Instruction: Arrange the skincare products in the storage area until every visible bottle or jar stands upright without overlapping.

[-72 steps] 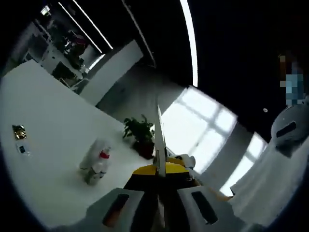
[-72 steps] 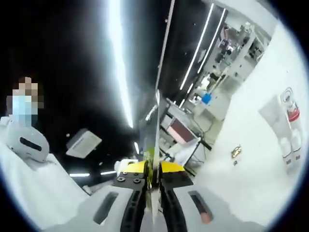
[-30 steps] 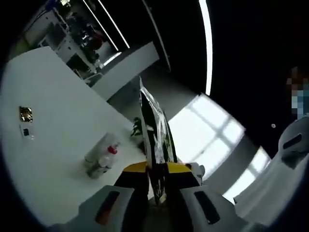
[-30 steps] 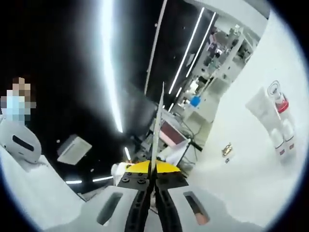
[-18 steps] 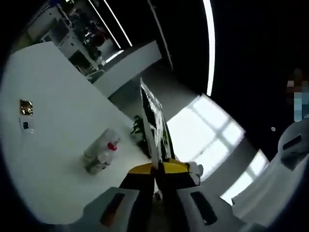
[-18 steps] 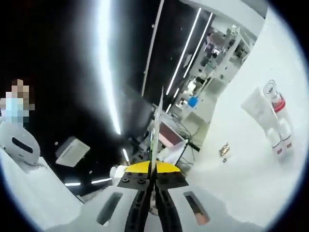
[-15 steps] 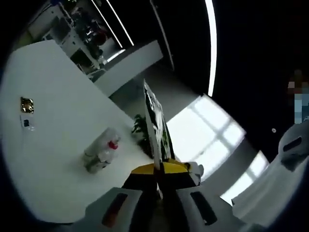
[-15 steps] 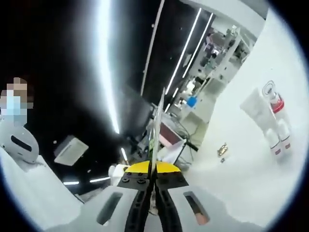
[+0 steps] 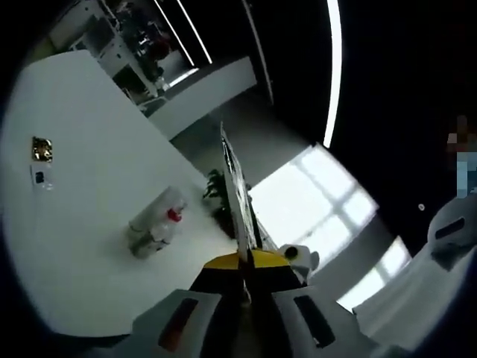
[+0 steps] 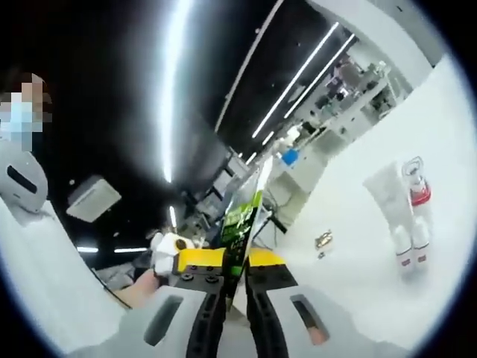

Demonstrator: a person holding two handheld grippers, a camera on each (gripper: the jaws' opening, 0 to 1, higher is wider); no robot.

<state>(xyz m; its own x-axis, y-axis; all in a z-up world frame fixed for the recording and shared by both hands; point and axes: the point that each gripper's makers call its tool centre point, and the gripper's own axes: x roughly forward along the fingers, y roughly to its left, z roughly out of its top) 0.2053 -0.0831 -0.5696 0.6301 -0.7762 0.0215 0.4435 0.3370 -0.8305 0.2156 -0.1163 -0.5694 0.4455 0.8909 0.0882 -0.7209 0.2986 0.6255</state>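
Left claw (image 9: 245,277) closed edge-on upon a thin flat sachet (image 9: 237,195), silvery with green print, rising from between the jaws toward the view's middle. Beyond it, on the white surface (image 9: 82,224), a tight cluster of skincare products (image 9: 154,223): pale tubes and small bottles, one with a red cap, touching one another; whether upright or lying cannot be told from this tilted view. Farther left on the same surface, well apart from the cluster, a small gold item (image 9: 42,148) with a tiny dark piece just beside it. Behind the cluster, a potted plant (image 9: 216,195) at the surface's far edge, then a bright window. In the right gripper view, right claw (image 10: 235,287) likewise clamped on the sachet (image 10: 244,216), its green-printed face turned partly to the camera. Past it, the skincare products (image 10: 406,216) grouped together at right on the surface (image 10: 358,261), with the gold item (image 10: 323,240) well apart to their left.
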